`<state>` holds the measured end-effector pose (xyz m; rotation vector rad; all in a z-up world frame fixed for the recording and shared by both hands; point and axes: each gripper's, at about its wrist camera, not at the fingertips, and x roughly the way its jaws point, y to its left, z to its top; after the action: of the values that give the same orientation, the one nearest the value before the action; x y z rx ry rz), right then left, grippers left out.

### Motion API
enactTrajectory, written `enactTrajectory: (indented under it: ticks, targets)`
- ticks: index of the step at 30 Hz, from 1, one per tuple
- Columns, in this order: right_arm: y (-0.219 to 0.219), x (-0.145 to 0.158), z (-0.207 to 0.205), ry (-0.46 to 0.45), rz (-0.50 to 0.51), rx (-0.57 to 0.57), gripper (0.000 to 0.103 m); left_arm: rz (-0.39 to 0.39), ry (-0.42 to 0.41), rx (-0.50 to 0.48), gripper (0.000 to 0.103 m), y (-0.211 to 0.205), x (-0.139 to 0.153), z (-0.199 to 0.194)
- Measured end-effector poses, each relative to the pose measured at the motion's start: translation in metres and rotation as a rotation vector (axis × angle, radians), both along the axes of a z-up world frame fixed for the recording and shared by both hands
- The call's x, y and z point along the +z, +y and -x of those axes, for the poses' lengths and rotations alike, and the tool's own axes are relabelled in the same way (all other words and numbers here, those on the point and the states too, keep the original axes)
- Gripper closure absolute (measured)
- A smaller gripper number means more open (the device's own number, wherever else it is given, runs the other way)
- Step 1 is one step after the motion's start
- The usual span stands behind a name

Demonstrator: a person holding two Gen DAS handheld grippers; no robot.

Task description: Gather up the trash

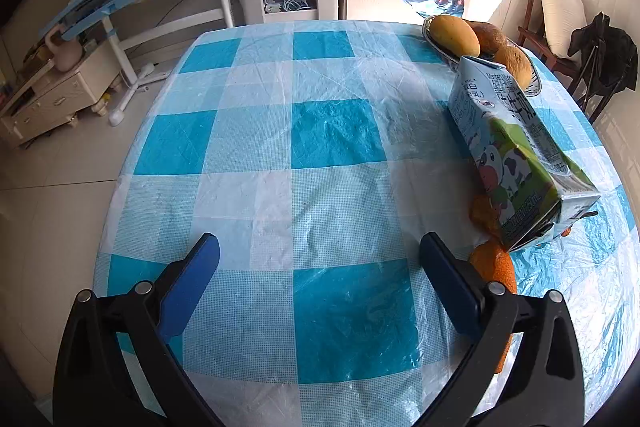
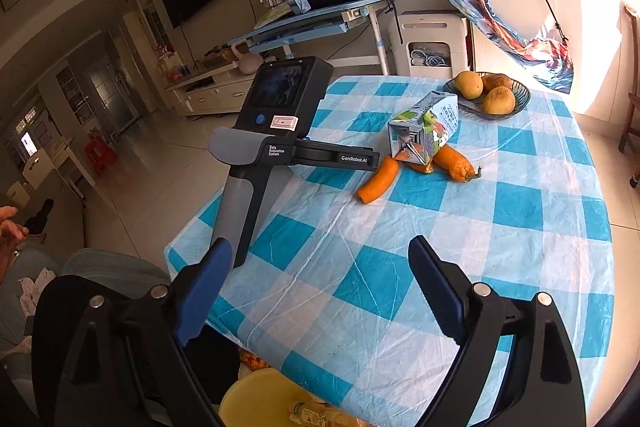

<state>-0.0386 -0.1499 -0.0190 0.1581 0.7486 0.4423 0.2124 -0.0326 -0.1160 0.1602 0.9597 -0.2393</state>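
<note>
From the left wrist view we look down on a bench (image 1: 256, 155) under a blue-and-white checked plastic cloth. Our left gripper (image 1: 320, 247) has its jaws wide apart with only bare cloth between them. At the far right corner sits a dark wire fruit bowl (image 1: 534, 87) holding three yellow-brown fruits. Just in front of it lies an empty milk carton (image 1: 516, 147) on its side, its long axis running from the bowl toward us and to the right, the folded top end near the bowl and the flat base nearest us. The carton rests on pieces of orange peel (image 1: 494, 267), one of which pokes out beside the right finger of our gripper.

From the right wrist view we see the same bench (image 2: 440, 247) from its near edge. Our right gripper (image 2: 320, 251) also has its jaws wide, slowly opening, nothing between them. The left gripper (image 2: 280, 131) stands over the bench's left side, its arms reaching toward the carton. The milk carton (image 2: 428, 127) lies in the middle far part of the bench, one end facing us and its length pointing away toward the fruit bowl (image 2: 520, 103). Orange peel (image 2: 380, 179) sticks out from under it on both sides. Below the near edge of the bench we see a yellow bin (image 2: 256, 399) with some packaging inside.
</note>
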Motion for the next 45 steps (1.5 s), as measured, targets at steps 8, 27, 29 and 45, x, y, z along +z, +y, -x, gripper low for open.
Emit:
enactTrajectory:
  ticks: [8, 27, 29, 45]
  targets:
    - [0.024, -0.002, 0.015, -0.009, 0.069, 0.027, 0.017, 0.0, 0.0, 0.0, 0.007, 0.0, 0.0, 0.0]
    - [0.019, -0.015, 0.02, 0.002, 0.2, 0.007, 0.016, 0.0, -0.001, 0.0, 0.007, 0.0, 0.0, 0.0]
    - [0.019, -0.015, 0.021, -0.005, 0.209, 0.0, 0.014, 0.0, -0.001, 0.0, 0.007, 0.0, 0.0, 0.0]
    - [0.02, -0.021, 0.019, 0.0, 0.252, -0.005, 0.014, 0.0, 0.0, 0.0, 0.007, 0.0, 0.0, 0.0]
